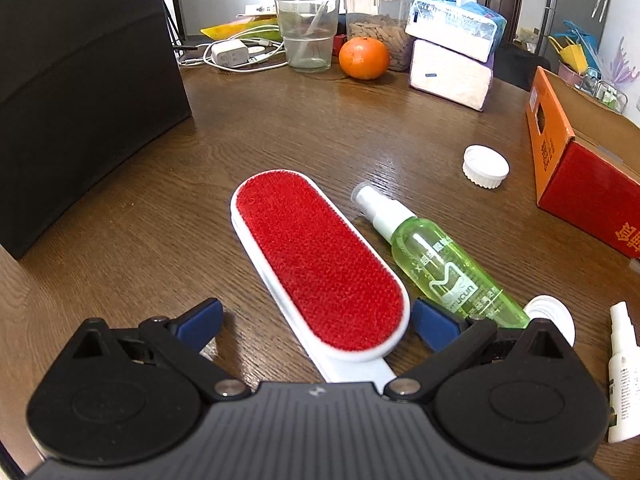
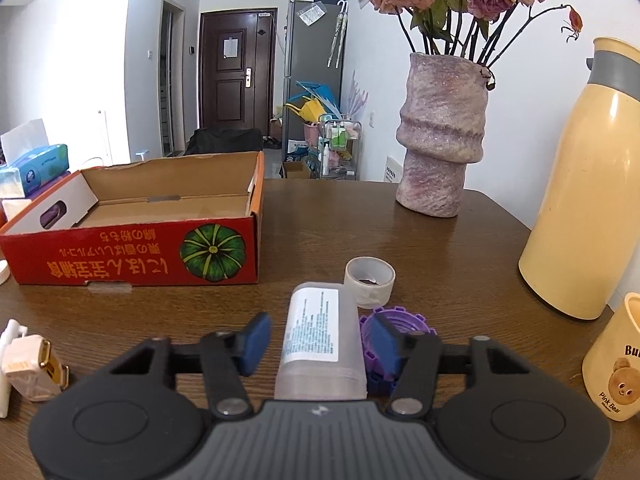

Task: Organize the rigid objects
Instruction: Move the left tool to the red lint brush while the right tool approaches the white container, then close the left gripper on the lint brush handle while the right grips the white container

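In the left wrist view a red lint brush (image 1: pixel 316 264) with a white frame lies on the wooden table, its handle end between the jaws of my open left gripper (image 1: pixel 316 320). A green spray bottle (image 1: pixel 448 264) lies beside it on the right. In the right wrist view a translucent white bottle (image 2: pixel 320 340) lies between the jaws of my open right gripper (image 2: pixel 320 340), not clamped. A purple toothed cap (image 2: pixel 400 328) sits by the right finger. The open red cardboard box (image 2: pixel 132 256) stands at the left and holds nothing I can see.
A white lid (image 1: pixel 485 167), a small white bottle (image 1: pixel 624 376), an orange (image 1: pixel 363 58), a glass (image 1: pixel 307 32) and tissue packs (image 1: pixel 452 72) are on the table. A tape roll (image 2: pixel 370 282), vase (image 2: pixel 440 136), yellow jug (image 2: pixel 588 200), cup (image 2: pixel 616 360) and white plug (image 2: pixel 28 364) surround the right gripper.
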Motion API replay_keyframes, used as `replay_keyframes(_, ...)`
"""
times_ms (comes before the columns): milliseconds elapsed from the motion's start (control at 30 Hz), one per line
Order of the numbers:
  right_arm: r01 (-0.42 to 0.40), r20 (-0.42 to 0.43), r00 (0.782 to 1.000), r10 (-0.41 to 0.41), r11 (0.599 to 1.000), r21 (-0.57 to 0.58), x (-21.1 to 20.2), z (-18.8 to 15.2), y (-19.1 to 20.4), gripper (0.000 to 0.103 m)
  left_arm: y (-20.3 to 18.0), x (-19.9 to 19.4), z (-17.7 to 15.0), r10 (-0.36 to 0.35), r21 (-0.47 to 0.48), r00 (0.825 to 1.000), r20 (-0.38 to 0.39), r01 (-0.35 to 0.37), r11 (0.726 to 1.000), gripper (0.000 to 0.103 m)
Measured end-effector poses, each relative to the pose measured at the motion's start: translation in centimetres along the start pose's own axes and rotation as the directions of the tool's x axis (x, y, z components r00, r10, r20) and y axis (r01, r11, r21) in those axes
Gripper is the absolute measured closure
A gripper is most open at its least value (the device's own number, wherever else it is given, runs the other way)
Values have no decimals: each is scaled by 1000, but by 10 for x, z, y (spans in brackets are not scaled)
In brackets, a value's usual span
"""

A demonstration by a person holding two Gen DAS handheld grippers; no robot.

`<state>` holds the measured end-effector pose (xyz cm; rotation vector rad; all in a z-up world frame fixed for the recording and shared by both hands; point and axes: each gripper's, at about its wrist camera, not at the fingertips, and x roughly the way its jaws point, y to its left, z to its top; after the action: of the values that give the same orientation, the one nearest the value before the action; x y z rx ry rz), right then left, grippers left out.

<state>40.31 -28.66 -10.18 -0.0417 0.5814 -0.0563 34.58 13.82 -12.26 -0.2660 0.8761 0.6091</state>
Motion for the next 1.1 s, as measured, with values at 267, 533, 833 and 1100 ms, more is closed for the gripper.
replay_keyframes(267,1,15,1000,-1,1000,-8,-6,-7,4,63,4,-3,-1,-31,4,999,36,31,1000,19)
replay_keyframes(533,-20,47,999,18,999,44,-20,-10,2,63,11,-10,-5,-73,17,995,66,72,997,41)
replay_keyframes(833,-30,54,998,27,997,69,-29,-16,4,63,22,-15,-11,-110,18,990,86,109,994,44)
replay_keyframes(1100,-48,63,997,43,996,81,-39,-21,8,63,22,-20,-17,-135,43,986,95,131,990,44)
